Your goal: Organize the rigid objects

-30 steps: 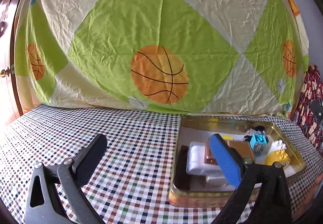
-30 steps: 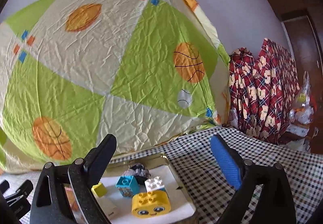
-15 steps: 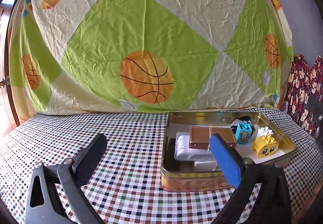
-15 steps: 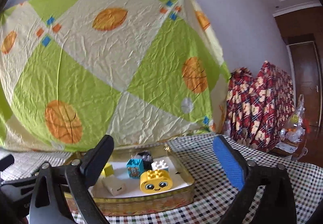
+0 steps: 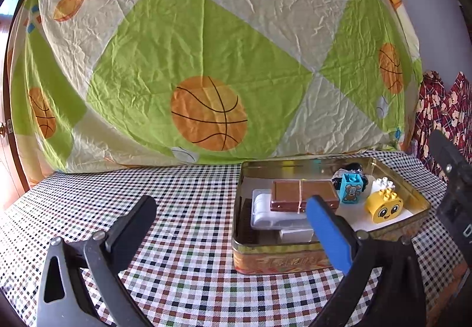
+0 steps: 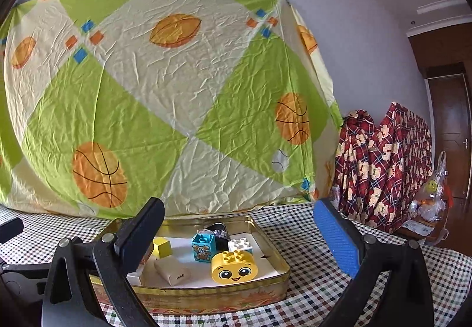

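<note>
A gold tin tray (image 5: 277, 262) (image 6: 206, 296) sits on the checked tablecloth. Inside it lie a brown flat box (image 5: 301, 195) on a white block (image 5: 274, 215), a blue cube brick (image 5: 351, 188) (image 6: 203, 247), a yellow face brick (image 5: 383, 206) (image 6: 234, 268), a white brick (image 6: 240, 246), a small yellow cube (image 6: 162, 247) and a beige charger (image 6: 172, 271). My left gripper (image 5: 233, 218) is open and empty, low in front of the tray's left part. My right gripper (image 6: 239, 223) is open and empty, in front of the tray.
A green and cream sheet with basketballs (image 5: 206, 61) hangs behind the table. Red patterned cloth (image 6: 383, 164) is draped at the right, with a bag of items (image 6: 430, 203) beyond. The other gripper's dark body (image 5: 454, 194) shows at the right edge of the left wrist view.
Both grippers drew back from the tray, so it now sits further off in both views. The right view swung left, bringing the whole tray between its fingers. The right jaws widened slightly.
</note>
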Motion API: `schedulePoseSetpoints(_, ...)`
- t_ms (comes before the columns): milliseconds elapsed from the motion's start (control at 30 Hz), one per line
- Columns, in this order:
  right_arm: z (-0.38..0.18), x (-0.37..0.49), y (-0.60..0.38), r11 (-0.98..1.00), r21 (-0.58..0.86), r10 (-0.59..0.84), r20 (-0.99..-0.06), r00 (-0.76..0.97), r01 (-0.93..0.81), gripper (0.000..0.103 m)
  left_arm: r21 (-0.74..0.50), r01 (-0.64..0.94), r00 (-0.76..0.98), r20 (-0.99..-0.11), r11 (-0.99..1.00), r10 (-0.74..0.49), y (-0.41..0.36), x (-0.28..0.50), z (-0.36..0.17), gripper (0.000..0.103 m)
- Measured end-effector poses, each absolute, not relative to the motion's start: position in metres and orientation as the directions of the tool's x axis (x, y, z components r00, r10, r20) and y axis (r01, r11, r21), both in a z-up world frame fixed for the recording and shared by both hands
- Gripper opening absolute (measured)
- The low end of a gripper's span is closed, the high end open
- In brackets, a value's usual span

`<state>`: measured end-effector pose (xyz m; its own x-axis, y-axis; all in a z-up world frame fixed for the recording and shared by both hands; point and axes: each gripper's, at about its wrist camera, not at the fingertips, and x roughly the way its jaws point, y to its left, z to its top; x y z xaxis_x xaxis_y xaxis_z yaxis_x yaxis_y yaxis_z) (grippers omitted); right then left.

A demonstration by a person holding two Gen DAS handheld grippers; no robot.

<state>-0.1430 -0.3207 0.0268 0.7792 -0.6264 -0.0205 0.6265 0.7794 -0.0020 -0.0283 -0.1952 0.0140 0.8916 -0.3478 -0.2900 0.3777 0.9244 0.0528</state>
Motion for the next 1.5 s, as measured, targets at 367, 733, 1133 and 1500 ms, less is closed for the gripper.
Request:
schedulePoseSetpoints(367, 0.024, -0.135, -0.326, 0.785, -0.003, -0.618, -0.074, 0.783, 0.619, 0.102, 0.063, 0.382, 0.884, -0.314, 0.922, -0.345, -0.199, -0.025, 0.012, 0.103)
schedulePoseSetpoints(733, 0.023, -0.129, -0.328, 0.791, -0.007, -0.609, -0.105, 0.786, 0.612, 0.102, 0.090, 0.377, 0.885, -0.328, 0.922, -0.330, -0.205, -0.024, 0.011, 0.103)
schedulePoseSetpoints(1133, 0.024, -0.130, -0.324, 0.796, -0.016, -0.604, -0.088, 0.792, 0.606, 0.102, 0.091, 0.375, 0.886, -0.328, 0.922, -0.328, -0.206, -0.025, 0.011, 0.103)
schedulePoseSetpoints(1500, 0.024, -0.131, -0.323, 0.795, -0.013, -0.605, -0.087, 0.792, 0.606, 0.102, 0.091, 0.372, 0.887, -0.329, 0.924, -0.324, -0.207, -0.024, 0.011, 0.103)
